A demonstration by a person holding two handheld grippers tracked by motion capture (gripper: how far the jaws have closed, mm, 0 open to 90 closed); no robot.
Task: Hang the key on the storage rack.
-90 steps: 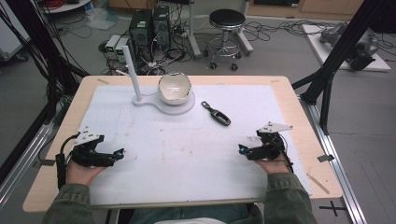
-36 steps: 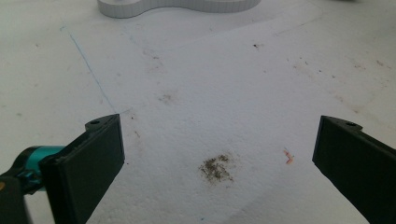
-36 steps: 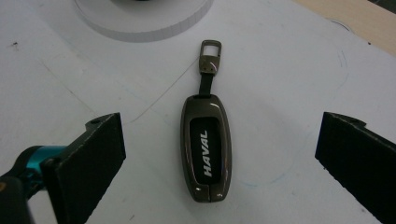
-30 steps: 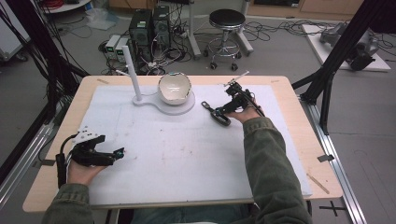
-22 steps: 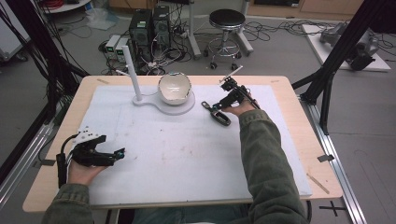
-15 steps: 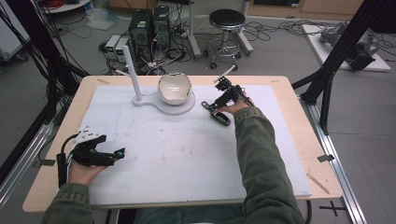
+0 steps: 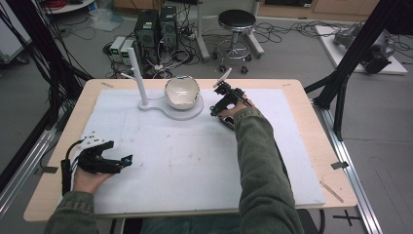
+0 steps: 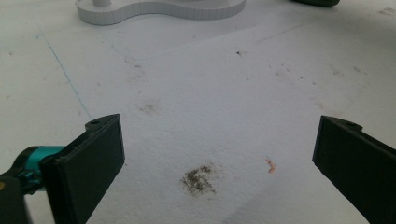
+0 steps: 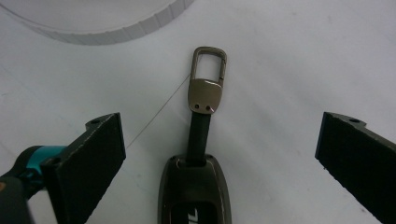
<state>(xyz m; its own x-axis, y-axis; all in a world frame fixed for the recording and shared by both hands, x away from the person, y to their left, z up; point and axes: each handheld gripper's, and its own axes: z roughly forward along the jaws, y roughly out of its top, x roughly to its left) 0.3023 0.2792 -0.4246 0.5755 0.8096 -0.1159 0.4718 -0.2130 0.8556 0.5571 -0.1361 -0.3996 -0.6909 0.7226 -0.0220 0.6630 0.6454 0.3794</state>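
Observation:
A dark key fob (image 9: 195, 191) with a strap and a metal clasp (image 9: 208, 70) lies flat on the white mat. My right gripper (image 9: 220, 126) hangs just above it, open, with one jaw on each side of the strap and neither touching it. In the high view, the right gripper (image 7: 218, 109) is at the back of the mat, just right of the white stand, and the hand hides most of the fob. My left gripper (image 7: 122, 161) rests at the near left, open, with bare stained mat between its jaws in the left gripper view (image 8: 217, 128).
A white stand (image 7: 160, 105) with an upright post (image 7: 138, 78) holds a glossy white bowl (image 7: 182, 92) at the back centre; its base edge (image 9: 93, 23) lies close beyond the clasp. The white mat (image 7: 170, 156) covers most of the wooden table (image 7: 311, 126).
The right arm reached from the near right of the table to the key fob at the back, then shifted slightly left over it. The left gripper stayed put.

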